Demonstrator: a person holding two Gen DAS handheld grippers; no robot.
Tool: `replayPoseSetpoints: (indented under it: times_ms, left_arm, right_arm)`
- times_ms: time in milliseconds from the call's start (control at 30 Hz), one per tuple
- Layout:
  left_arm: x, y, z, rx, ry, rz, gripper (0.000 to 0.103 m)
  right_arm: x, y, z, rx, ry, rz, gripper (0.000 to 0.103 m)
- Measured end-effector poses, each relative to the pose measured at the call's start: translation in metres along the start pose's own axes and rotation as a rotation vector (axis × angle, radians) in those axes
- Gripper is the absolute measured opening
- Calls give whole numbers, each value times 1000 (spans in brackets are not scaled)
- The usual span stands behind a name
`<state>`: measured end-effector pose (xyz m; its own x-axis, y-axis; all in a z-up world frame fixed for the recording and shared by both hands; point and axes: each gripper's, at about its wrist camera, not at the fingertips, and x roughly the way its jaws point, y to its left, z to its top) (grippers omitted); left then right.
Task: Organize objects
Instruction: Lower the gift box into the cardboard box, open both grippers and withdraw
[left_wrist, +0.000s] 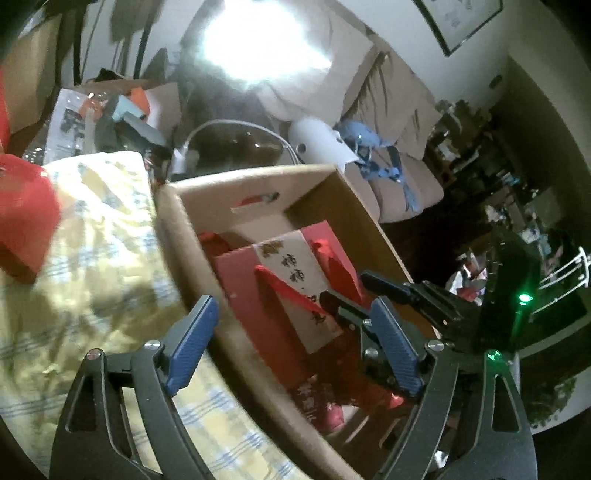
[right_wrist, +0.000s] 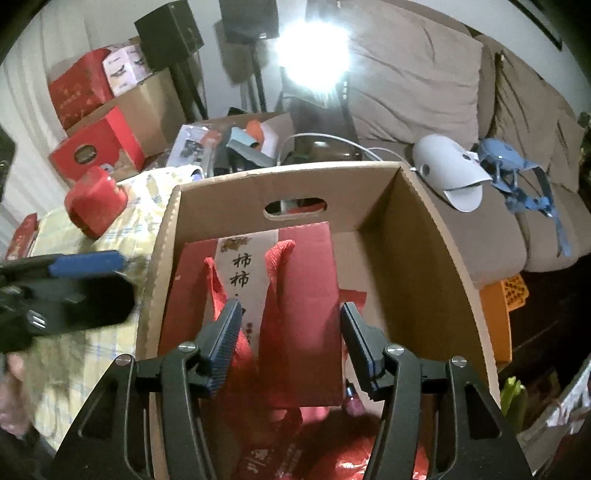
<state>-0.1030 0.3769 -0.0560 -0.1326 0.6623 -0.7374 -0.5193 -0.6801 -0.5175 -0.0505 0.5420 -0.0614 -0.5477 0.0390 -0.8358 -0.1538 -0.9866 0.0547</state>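
Note:
An open cardboard box holds a red gift bag with a white label of Chinese characters and red ribbon handles. The box and bag also show in the left wrist view. My right gripper is open and empty, its fingers just above the bag inside the box; it also shows in the left wrist view. My left gripper is open and empty, straddling the box's left wall; one blue pad shows at the left of the right wrist view.
A small red box lies on a yellow checked cloth left of the carton. Red gift boxes and cardboard cartons stand behind. A beige sofa with a white device and blue straps is at the right. A bright lamp glares.

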Motion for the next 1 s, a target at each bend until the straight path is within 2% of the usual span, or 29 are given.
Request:
replayPoseSetpoints:
  times_ms: [67, 167, 367, 800, 1000]
  left_arm:
    - [-10, 4, 0, 0, -9, 16, 88]
    - [-22, 17, -2, 2, -24, 54, 94]
    - [-42, 47, -11, -21, -40, 133, 100]
    - [-87, 106, -29, -71, -77, 266, 101]
    - [-112, 133, -36, -88, -100, 318, 101]
  right_arm:
    - [-3, 3, 0, 10, -2, -15, 59]
    - [-10, 8, 1, 12, -21, -20, 67]
    - [-21, 28, 6, -1, -35, -20, 79]
    - [-20, 96, 19, -54, -32, 50, 96]
    - [-15, 137, 23, -115, -30, 71, 97]
